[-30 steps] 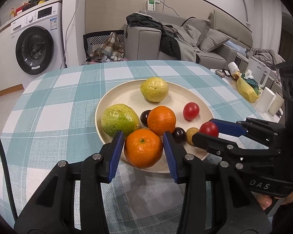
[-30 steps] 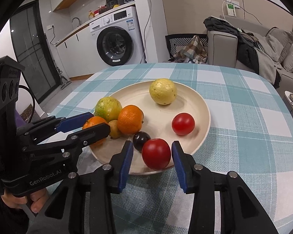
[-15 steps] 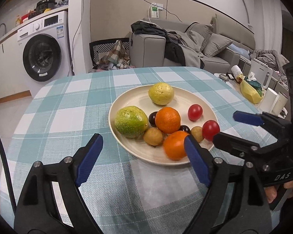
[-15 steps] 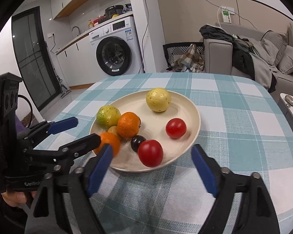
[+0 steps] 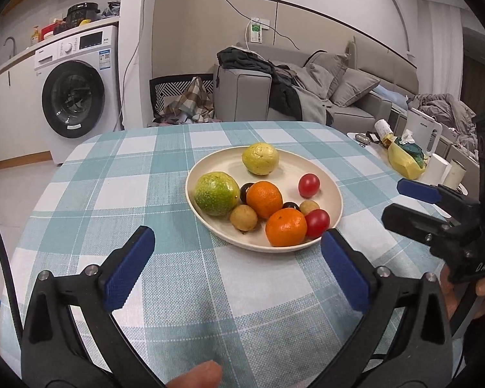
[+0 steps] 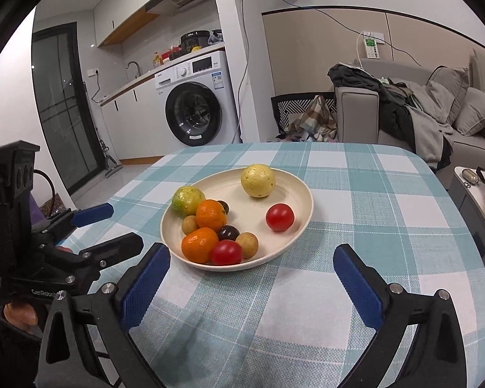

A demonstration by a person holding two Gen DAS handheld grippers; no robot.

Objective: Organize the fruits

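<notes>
A cream plate [image 5: 284,168] on the checked tablecloth holds two oranges, two red tomatoes, a green fruit [image 5: 216,193], a yellow fruit [image 5: 260,158] and some small brown and dark fruits. The near orange [image 5: 286,231] and a tomato [image 5: 317,223] lie at the plate's near rim. My left gripper [image 5: 236,239] hangs before that rim, jaws opening wide, nothing between the pads. My right gripper [image 6: 251,253] likewise faces the plate [image 6: 294,194], jaws opening, empty; the tomato [image 6: 226,252] rests just beyond it. Each gripper also shows in the other's view, left gripper [image 6: 123,224] and right gripper [image 5: 399,200].
To the right stands a side table with a yellow bag [image 5: 404,158] and a white kettle [image 5: 425,132]. Behind the table are a washing machine [image 5: 77,93], a basket of clothes and a grey sofa [image 5: 307,97]. A person's fingertip [image 5: 197,375] shows at the bottom edge.
The left gripper let go of the orange and the right let go of the tomato. Both opened wide and drew back from the plate; both fruits stay on it.
</notes>
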